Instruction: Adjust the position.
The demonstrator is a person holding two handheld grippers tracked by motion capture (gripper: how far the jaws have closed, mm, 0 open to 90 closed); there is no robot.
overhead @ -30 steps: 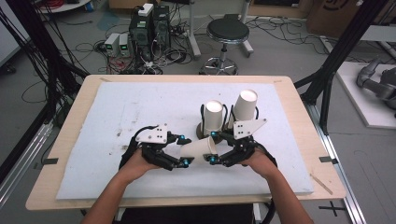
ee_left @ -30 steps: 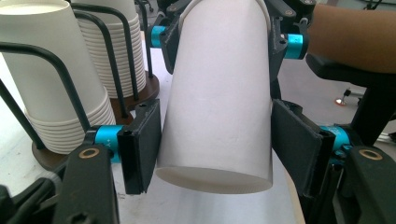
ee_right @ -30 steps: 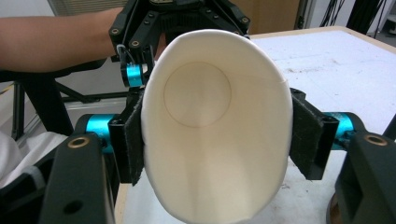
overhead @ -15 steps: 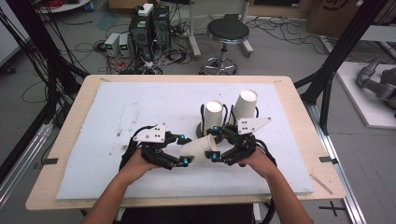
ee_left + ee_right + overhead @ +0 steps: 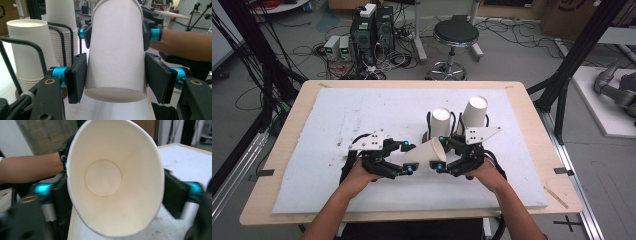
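A white paper cup (image 5: 424, 155) lies on its side in the air between my two grippers, just above the white mat (image 5: 337, 120). My left gripper (image 5: 408, 158) is shut on its narrow base end; in the left gripper view both black pads (image 5: 77, 77) press the cup (image 5: 115, 50) near its bottom. My right gripper (image 5: 440, 153) holds the wide mouth end. Its jaws have just been closing with the cup between them. In the right gripper view the open mouth (image 5: 103, 177) faces me, squeezed to a tall oval between the pads (image 5: 172, 192).
Two stacks of white paper cups (image 5: 440, 122) (image 5: 474, 112) stand in a black wire holder just behind the right gripper, and appear in the left gripper view as cup stacks (image 5: 30, 50). The wooden table edge (image 5: 412, 215) runs close to the person's forearms.
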